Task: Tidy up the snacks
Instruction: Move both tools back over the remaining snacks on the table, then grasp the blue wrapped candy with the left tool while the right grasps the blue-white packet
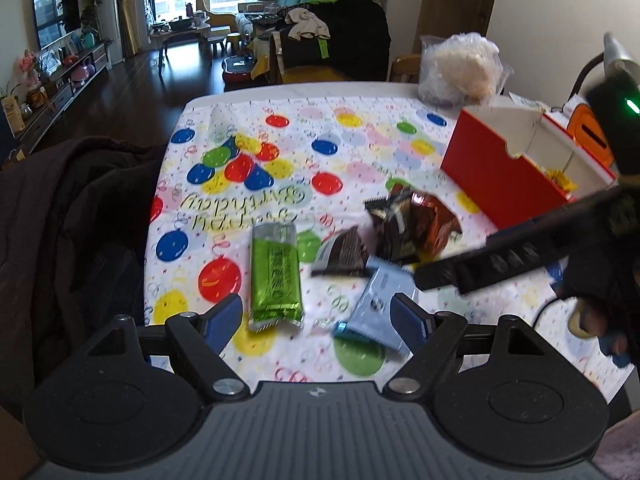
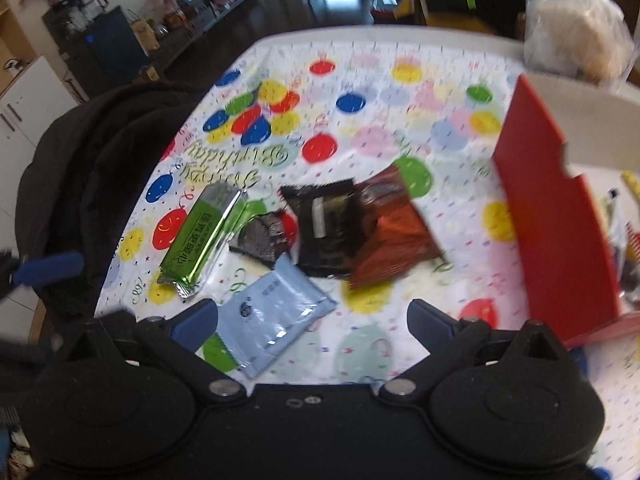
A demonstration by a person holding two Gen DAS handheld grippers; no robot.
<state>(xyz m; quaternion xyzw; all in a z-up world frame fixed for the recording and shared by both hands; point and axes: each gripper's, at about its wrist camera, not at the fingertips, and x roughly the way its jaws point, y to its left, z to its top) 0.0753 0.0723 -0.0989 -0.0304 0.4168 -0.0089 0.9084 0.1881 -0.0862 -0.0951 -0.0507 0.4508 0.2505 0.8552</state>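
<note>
We see the left gripper [image 1: 318, 318] with its jaws spread and empty above the worktop [image 1: 360, 90], the green bar [image 1: 275, 276] and the pale blue packet [image 1: 378, 308] lying between its fingers in that view. The right gripper [image 2: 314, 322] also has its jaws released, holding nothing, with the pale blue packet [image 2: 276, 316] just ahead of its left finger. The green bar's long axis runs away from the left gripper, while the blue packet lies on a diagonal. Beyond them sit a small dark wrapper [image 1: 344, 254], a black packet [image 2: 324, 228] and a reddish-brown packet [image 2: 394, 232] overlapping. The red box [image 1: 500, 176] stands open to the right.
</note>
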